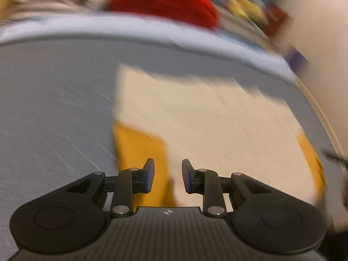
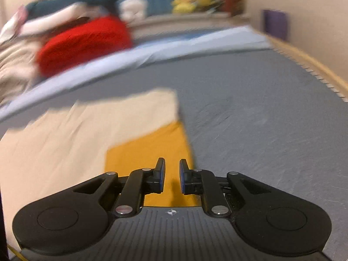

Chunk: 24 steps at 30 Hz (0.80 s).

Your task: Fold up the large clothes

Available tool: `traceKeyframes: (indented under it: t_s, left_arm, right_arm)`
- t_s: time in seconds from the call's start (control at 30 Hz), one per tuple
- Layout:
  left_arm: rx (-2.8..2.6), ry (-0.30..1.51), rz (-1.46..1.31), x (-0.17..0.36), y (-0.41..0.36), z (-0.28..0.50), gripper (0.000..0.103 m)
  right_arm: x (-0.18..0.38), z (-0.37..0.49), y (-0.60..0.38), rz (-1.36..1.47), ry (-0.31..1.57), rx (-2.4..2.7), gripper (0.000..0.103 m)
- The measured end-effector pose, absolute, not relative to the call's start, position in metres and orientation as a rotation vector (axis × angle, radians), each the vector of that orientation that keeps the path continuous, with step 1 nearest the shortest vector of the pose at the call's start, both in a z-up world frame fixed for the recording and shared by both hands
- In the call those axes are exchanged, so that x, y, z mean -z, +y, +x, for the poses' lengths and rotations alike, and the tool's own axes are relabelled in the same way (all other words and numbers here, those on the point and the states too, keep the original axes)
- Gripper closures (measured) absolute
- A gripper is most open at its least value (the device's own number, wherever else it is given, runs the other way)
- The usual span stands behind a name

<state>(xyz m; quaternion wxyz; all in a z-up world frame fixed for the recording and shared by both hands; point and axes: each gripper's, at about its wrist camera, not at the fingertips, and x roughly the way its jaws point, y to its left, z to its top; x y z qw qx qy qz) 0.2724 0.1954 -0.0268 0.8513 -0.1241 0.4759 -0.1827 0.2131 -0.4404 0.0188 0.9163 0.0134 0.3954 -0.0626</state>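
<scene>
Nearest: left gripper point(image 1: 168, 175), jaws parted, nothing between, above near edge of cream garment point(image 1: 206, 117) where orange panel point(image 1: 139, 150) shows. Right gripper point(image 2: 172, 175), jaws narrowly parted, empty, over orange panel at garment's near right corner. Garment lies flat on grey bed cover point(image 2: 250, 108). Beyond: pale blue sheet point(image 2: 152, 50) band. Farther: red knitted item point(image 2: 84, 43) among heaped laundry point(image 2: 13, 65). Far back: yellow soft toys point(image 2: 191, 0), blurred.
</scene>
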Motion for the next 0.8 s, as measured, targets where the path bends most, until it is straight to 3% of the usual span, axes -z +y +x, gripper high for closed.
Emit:
traceKeyframes:
  t_s: [0.13, 0.3, 0.4, 0.5, 0.67, 0.8]
  left_arm:
    - [0.383, 1.204, -0.014, 0.075, 0.174, 0.261, 0.073]
    - [0.372, 1.191, -0.095, 0.063, 0.189, 0.254, 0.075]
    - [0.308, 1.307, 0.009, 0.089, 0.189, 0.245, 0.074]
    - [0.249, 1.28, 0.007, 0.075, 0.195, 0.239, 0.074]
    - [0.176, 1.035, -0.047, 0.008, 0.199, 0.206, 0.074]
    - [0.148, 0.876, -0.18, -0.037, 0.19, 0.159, 0.068]
  right_arm:
    - [0.025, 0.209, -0.445, -0.078, 1.076, 0.082, 0.089]
    - [0.025, 0.199, -0.454, -0.078, 1.094, 0.097, 0.09]
    - [0.026, 0.192, -0.451, -0.119, 1.124, 0.139, 0.09]
    - [0.015, 0.187, -0.453, -0.095, 1.14, 0.228, 0.089]
    - [-0.06, 0.163, -0.433, -0.06, 0.847, 0.259, 0.089]
    - [-0.116, 0.112, -0.403, 0.016, 0.606, 0.217, 0.077]
